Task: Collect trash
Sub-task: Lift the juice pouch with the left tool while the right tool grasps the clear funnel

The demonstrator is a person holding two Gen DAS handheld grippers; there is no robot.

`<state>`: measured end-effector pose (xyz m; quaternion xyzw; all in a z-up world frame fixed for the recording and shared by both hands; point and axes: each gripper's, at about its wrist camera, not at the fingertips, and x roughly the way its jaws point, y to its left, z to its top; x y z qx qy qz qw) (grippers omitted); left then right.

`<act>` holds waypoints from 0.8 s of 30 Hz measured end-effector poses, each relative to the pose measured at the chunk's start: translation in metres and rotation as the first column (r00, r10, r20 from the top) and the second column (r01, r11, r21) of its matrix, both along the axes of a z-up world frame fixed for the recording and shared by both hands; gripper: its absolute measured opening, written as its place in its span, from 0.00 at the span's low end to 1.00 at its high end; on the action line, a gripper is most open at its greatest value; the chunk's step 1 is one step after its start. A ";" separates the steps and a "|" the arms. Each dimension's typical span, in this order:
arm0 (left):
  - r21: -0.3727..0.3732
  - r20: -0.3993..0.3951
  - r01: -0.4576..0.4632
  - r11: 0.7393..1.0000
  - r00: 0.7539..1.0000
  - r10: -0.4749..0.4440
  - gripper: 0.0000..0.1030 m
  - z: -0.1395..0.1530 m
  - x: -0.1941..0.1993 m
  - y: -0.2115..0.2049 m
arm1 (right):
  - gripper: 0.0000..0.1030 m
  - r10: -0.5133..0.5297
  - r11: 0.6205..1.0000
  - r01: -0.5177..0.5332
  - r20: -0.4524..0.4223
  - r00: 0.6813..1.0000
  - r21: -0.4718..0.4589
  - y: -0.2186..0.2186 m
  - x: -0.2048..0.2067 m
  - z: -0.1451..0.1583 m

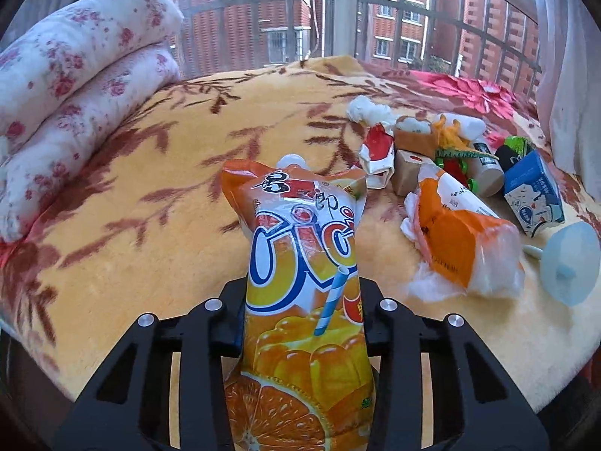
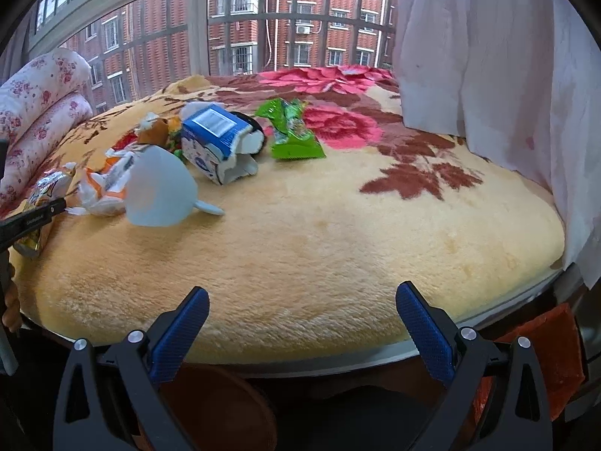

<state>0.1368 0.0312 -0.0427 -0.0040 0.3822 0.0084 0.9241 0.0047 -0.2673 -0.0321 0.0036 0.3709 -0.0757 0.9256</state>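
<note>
My left gripper (image 1: 302, 297) is shut on an orange jelly drink pouch (image 1: 300, 263) and holds it upright above the bed. The pouch and gripper also show at the left edge of the right wrist view (image 2: 37, 206). A pile of trash lies on the blanket: an orange-white wrapper (image 1: 462, 240), a blue milk carton (image 1: 533, 191) (image 2: 218, 139), a green wrapper (image 2: 295, 131), a pale blue plastic cup (image 2: 159, 188) (image 1: 569, 263), a red-white pack (image 1: 377, 150). My right gripper (image 2: 302, 323) is open and empty at the bed's near edge.
A yellow floral blanket (image 2: 338, 233) covers the bed. A folded floral quilt (image 1: 75, 112) lies at the left. A white curtain (image 2: 488, 56) hangs at the right. A barred window (image 1: 300, 11) is behind. A brown round object (image 2: 225, 406) lies below the bed edge.
</note>
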 end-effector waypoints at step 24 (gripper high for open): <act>-0.005 0.198 -0.008 1.000 0.980 0.009 0.36 0.023 -0.084 0.003 | 0.89 0.198 0.980 -0.198 0.003 0.980 0.016 0.046 0.078 0.026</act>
